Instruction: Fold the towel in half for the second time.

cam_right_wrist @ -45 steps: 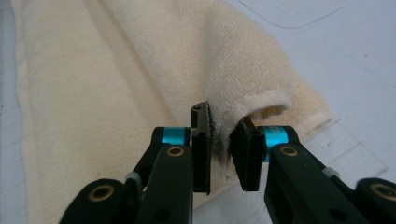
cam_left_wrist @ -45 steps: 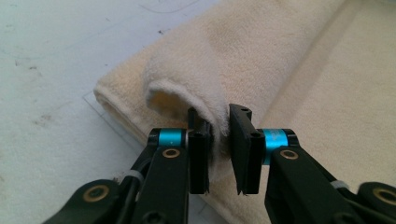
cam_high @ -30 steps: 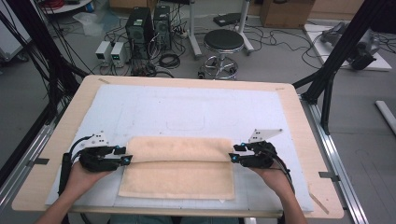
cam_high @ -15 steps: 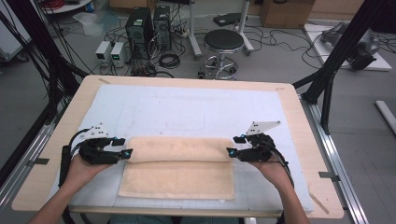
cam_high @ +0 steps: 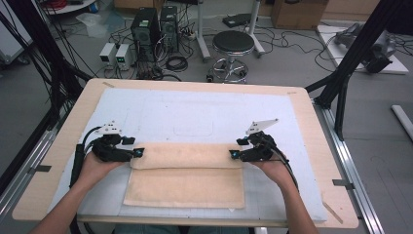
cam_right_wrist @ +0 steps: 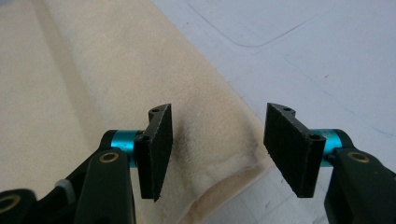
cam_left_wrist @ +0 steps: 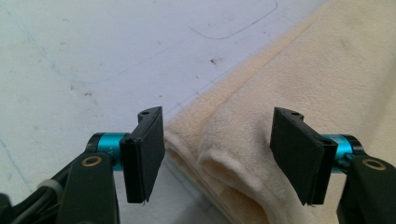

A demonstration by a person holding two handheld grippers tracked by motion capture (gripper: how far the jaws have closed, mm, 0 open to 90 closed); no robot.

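A cream towel (cam_high: 187,173), its far edge folded over toward the person, lies at lower centre of a white mat (cam_high: 204,114) covering a light wooden table (cam_high: 311,126). The left gripper (cam_high: 139,152) sits at the fold's left end and the right gripper (cam_high: 233,155) at its right end, each held in a hand entering from the bottom of the high view. In the left gripper view the jaws stand apart, having just been opening, with the towel's rumpled corner (cam_left_wrist: 219,158) loose between them and no pad pressing it. In the right gripper view the jaws likewise have just opened and gape over the folded corner (cam_right_wrist: 224,172), gripping nothing. Beyond the table's far edge, on a grey floor, stand a round black stool (cam_high: 234,44), two computer towers (cam_high: 156,24) and tangled cables (cam_high: 178,61); black frame struts (cam_high: 355,53) cross at right.
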